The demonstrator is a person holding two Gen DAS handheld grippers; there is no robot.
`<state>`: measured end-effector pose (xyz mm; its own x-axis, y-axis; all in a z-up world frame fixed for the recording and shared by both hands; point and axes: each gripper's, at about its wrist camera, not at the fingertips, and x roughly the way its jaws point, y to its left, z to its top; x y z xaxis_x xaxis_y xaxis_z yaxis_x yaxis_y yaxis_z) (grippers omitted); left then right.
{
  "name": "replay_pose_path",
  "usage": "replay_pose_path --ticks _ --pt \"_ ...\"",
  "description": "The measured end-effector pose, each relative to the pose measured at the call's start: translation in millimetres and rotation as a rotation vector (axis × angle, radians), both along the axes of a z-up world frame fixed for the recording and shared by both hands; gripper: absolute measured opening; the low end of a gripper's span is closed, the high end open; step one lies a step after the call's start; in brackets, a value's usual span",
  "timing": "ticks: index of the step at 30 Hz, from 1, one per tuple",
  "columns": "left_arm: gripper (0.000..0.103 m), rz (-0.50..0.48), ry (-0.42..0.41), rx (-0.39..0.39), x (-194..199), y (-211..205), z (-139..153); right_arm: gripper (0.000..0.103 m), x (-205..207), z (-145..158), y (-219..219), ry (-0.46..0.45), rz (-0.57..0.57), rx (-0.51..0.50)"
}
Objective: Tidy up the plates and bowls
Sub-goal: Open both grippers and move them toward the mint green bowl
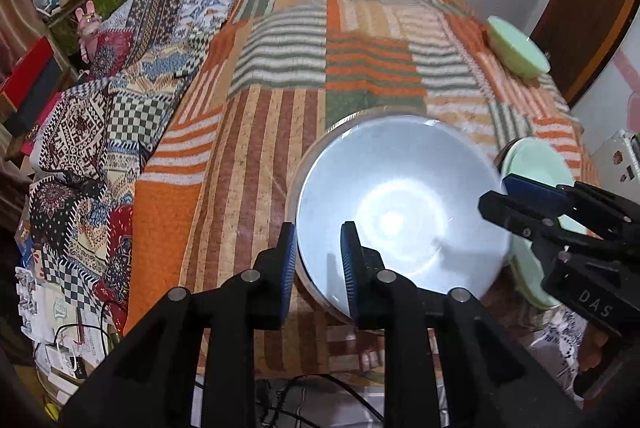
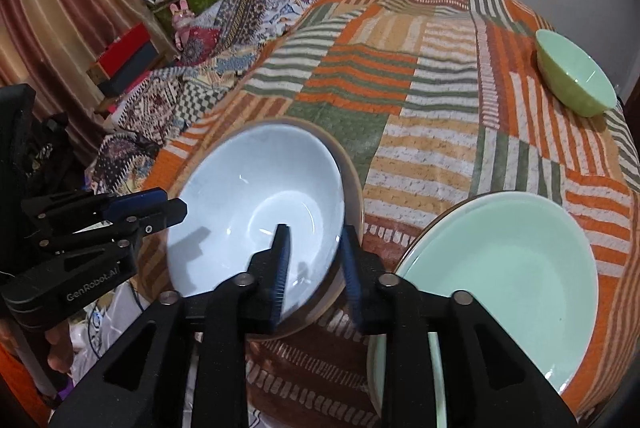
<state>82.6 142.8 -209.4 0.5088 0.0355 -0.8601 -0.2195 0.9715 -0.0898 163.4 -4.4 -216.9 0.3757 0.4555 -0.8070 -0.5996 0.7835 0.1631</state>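
The white bowl [image 1: 400,216] sits between both grippers: left gripper [image 1: 318,260] straddles its near rim, right gripper [image 2: 314,264] the opposite rim, jaws narrow, seemingly not pressing

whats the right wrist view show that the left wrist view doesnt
Only the right wrist view: the whole inside of the green plate and the green bowl seen into its hollow. Only the left wrist view: papers and cables on the floor beside the bed. Both: the white bowl on the striped blanket, with the left gripper and right gripper straddling its rim.
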Motion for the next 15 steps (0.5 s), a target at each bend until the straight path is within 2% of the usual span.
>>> replay_pose_path --ticks 1,2,6,7,11,15 --pt "0.022 -0.003 -0.02 -0.005 -2 -1 7 0.042 -1 3 -1 -0.016 -0.006 0.006" --pt "0.022 -0.005 -0.035 -0.007 -3 -2 13 0.044 -2 9 -5 -0.039 -0.011 0.018" --pt "0.022 -0.023 -0.106 -0.012 -5 -12 39 0.044 -2 27 -14 -0.073 -0.011 0.05" --pt "0.023 -0.03 -0.129 -0.012 -5 -16 48 0.044 -1 33 -17 -0.085 -0.016 0.058" --pt "0.04 -0.052 -0.214 -0.003 -4 -31 78 0.044 3 56 -40 -0.131 -0.048 0.101" --pt "0.044 -0.092 -0.292 0.005 3 -50 105 0.044 11 78 -71 -0.184 -0.099 0.134"
